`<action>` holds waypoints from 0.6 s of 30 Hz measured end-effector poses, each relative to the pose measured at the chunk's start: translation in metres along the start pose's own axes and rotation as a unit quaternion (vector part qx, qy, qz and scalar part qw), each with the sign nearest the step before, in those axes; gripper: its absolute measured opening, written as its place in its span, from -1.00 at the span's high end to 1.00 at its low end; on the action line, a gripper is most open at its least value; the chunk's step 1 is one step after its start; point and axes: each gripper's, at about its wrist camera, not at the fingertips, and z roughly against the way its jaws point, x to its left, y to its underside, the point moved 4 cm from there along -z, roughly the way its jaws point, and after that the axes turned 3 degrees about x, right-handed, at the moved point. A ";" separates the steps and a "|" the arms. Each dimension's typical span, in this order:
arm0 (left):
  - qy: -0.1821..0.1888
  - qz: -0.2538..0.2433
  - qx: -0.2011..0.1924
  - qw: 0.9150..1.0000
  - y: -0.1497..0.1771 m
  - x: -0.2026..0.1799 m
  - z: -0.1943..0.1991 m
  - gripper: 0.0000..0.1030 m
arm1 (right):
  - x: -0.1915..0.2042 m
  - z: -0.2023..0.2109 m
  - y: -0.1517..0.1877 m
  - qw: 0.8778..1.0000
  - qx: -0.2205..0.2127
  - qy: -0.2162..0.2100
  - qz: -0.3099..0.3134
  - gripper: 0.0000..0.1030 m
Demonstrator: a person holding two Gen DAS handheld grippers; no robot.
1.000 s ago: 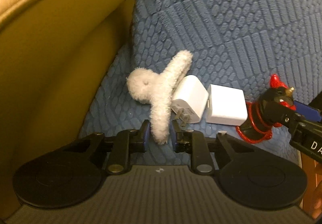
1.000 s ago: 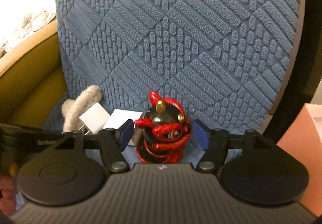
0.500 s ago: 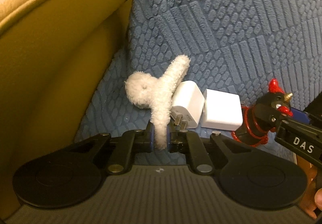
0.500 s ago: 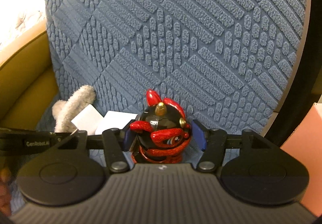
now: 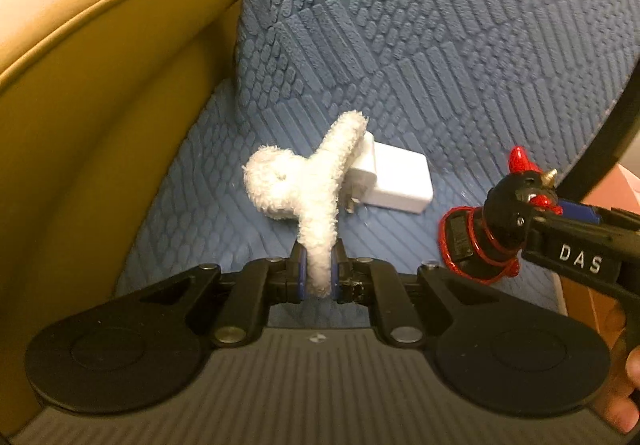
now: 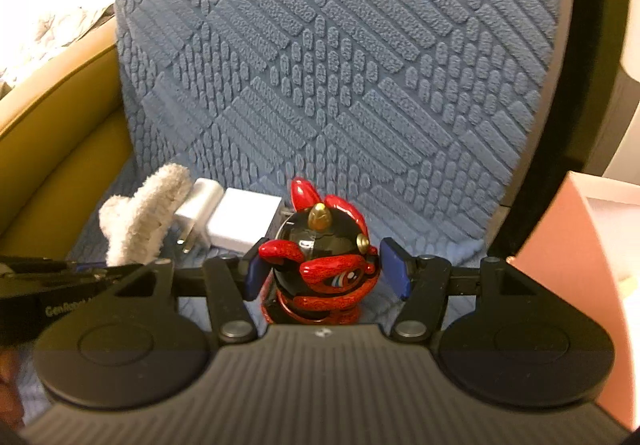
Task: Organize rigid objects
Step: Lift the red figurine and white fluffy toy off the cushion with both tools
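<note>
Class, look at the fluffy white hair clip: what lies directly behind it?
Behind the fluffy white hair clip sit two white plug adapters side by side on the blue textured cover. The clip hides part of the nearer adapter.

Left wrist view: looking forward along the left gripper [image 5: 319, 277], low and close, facing the blue cushion [image 5: 440, 45].
Right wrist view: sitting close behind the right gripper [image 6: 326, 271], facing the same cushion.
Shared: both are showing the fluffy clip [image 5: 304, 189], white chargers [image 6: 236, 219] and red figurine [image 6: 324, 249].
</note>
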 end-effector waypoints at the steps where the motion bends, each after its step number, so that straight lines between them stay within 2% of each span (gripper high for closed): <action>1: 0.004 0.000 0.001 1.000 0.003 -0.001 0.003 0.74 | -0.002 0.005 0.001 1.000 -0.001 0.000 -0.001 -0.21; 10: 0.012 0.007 0.016 1.000 0.046 -0.013 0.019 0.75 | 0.002 0.029 0.027 1.000 0.024 0.001 -0.006 -0.21; 18: 0.024 0.004 0.023 0.999 0.068 -0.007 0.031 0.75 | 0.004 0.053 0.051 0.999 0.033 0.003 -0.026 -0.21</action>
